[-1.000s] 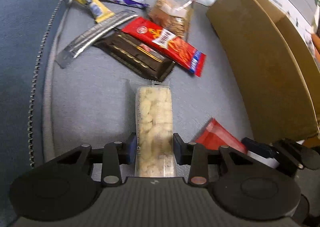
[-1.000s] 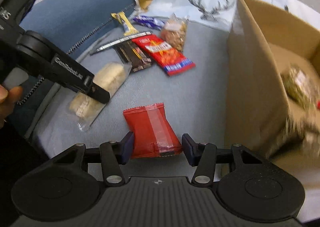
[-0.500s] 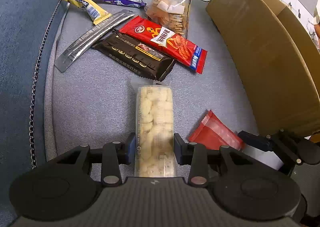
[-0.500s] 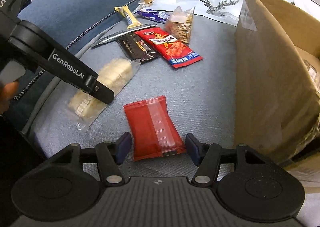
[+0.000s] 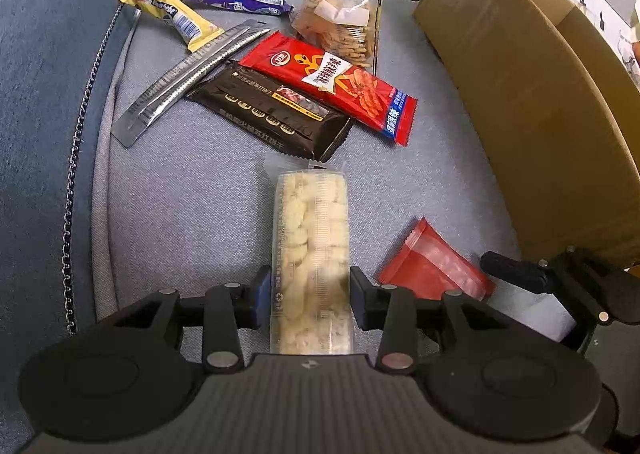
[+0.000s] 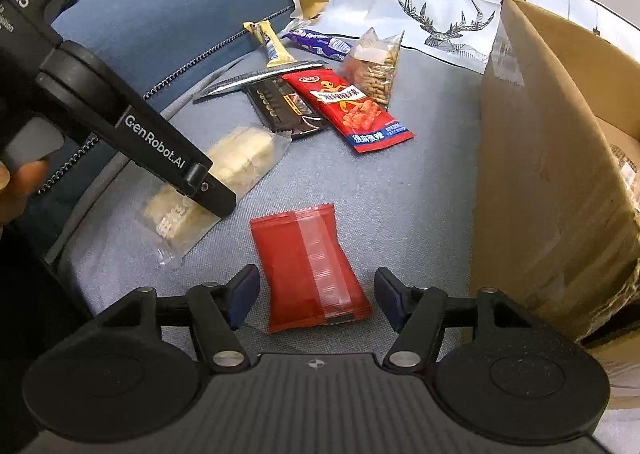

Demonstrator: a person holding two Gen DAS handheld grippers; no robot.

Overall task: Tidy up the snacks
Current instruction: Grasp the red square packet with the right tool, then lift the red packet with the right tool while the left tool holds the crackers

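Wider now, the right gripper (image 6: 314,296) has just been opening, its jaws spread clear around the red packet (image 6: 310,272) beside the cardboard box (image 6: 536,173). Left gripper (image 5: 310,292) pinches the clear cracker pack (image 5: 310,250), its near end hidden.

A grey-blue sofa cushion (image 6: 420,189) carries the snacks: a red packet (image 6: 310,274), a clear cracker pack (image 6: 224,181), and a far cluster of wrappers. A cardboard box (image 6: 540,173) stands at its right.

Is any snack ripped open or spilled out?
No. Every packet looks sealed and nothing has spilled. They just lie in a messy heap: the long red packet overlaps the black packet, and the silver packet sits crooked.
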